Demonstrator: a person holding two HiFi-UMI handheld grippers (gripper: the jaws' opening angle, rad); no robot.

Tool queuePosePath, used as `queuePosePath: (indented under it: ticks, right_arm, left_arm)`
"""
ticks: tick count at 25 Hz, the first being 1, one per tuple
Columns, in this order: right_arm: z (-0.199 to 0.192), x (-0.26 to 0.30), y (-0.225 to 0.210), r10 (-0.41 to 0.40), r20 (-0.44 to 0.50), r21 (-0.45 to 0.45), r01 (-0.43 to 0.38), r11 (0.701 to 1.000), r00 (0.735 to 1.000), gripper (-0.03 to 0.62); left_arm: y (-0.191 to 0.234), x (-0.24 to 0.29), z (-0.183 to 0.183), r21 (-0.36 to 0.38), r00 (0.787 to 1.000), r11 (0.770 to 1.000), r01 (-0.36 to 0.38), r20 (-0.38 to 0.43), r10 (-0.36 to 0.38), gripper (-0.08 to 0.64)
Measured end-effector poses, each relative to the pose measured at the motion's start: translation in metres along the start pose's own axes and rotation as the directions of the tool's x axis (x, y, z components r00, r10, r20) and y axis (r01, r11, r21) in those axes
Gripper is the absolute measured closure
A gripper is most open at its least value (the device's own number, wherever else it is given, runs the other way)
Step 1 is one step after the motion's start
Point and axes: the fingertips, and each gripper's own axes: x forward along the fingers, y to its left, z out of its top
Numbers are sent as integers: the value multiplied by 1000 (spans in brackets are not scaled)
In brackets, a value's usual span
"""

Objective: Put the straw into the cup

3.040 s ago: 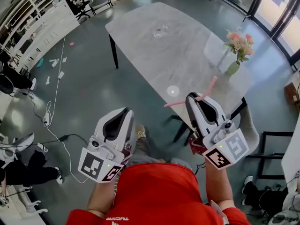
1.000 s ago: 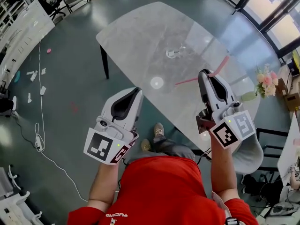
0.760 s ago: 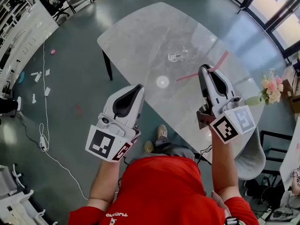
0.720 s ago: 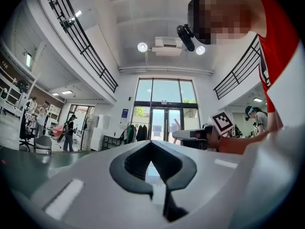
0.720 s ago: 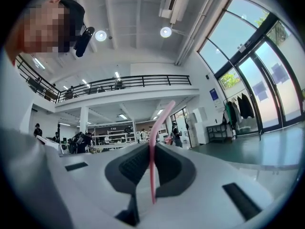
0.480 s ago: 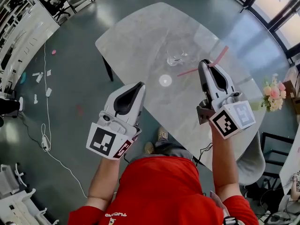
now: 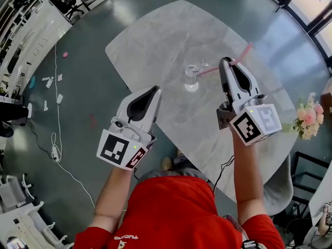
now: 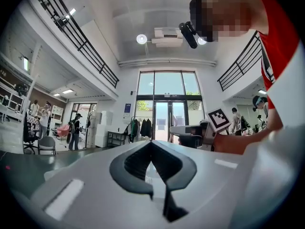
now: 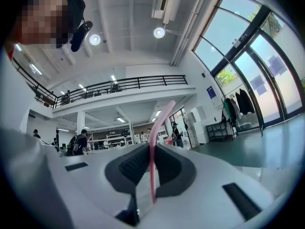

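Observation:
A small clear cup [image 7: 192,70] stands near the middle of the grey marble table [image 7: 155,35]. My right gripper [image 7: 226,62] is shut on a pink straw [image 7: 239,53], which crosses its jaws at a slant. The straw's lower end lies just right of the cup's rim; whether it touches I cannot tell. In the right gripper view the straw [image 9: 152,171] stands nearly upright between the closed pads of the right gripper [image 9: 151,149]. My left gripper [image 7: 152,91] hovers at the table's near edge, left of the cup. It is shut and holds nothing, as the left gripper view [image 8: 151,143] also shows.
A vase of pink flowers [image 7: 309,120] stands at the table's right end. A grey chair [image 7: 278,183] sits by the near right edge. A white cable [image 7: 56,148] lies on the floor to the left. Desks and people are at the far left.
Both grippers have moved forward over the table. The straw's lower end has come up beside the cup. The right gripper's hold on the straw is unchanged.

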Motion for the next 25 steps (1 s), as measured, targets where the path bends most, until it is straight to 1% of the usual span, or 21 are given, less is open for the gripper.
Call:
queuePosePath:
  ticks: [5,10,13,18,25]
  right_arm:
    - [-12,26,-19,-9,1,27,9,1000,1000,566]
    - [-28,48,-28,-36,-22,-5,36,999,999,567]
    - [-46,61,-36,-63,-54,-36,61,997,997,567]
    - [-82,80,-49,-126,-116,-52,120,991,985,568]
    - [-127,100,-59,-165,-195,-55,158,986,967,567]
  left_arm:
    - [17,13,-4,-4,1000,1000,-23,-9,23,555]
    - [27,26,-14,-19,1000,1000,-13,-3,13,554]
    - [30,32,-24,-31,1000,999,9,-4,-9,554]
    - [40,35,-37,-46,999,998,42,-24,-43,554]
    - [63,35,-44,-53,998,998,42,-41,-44,554]
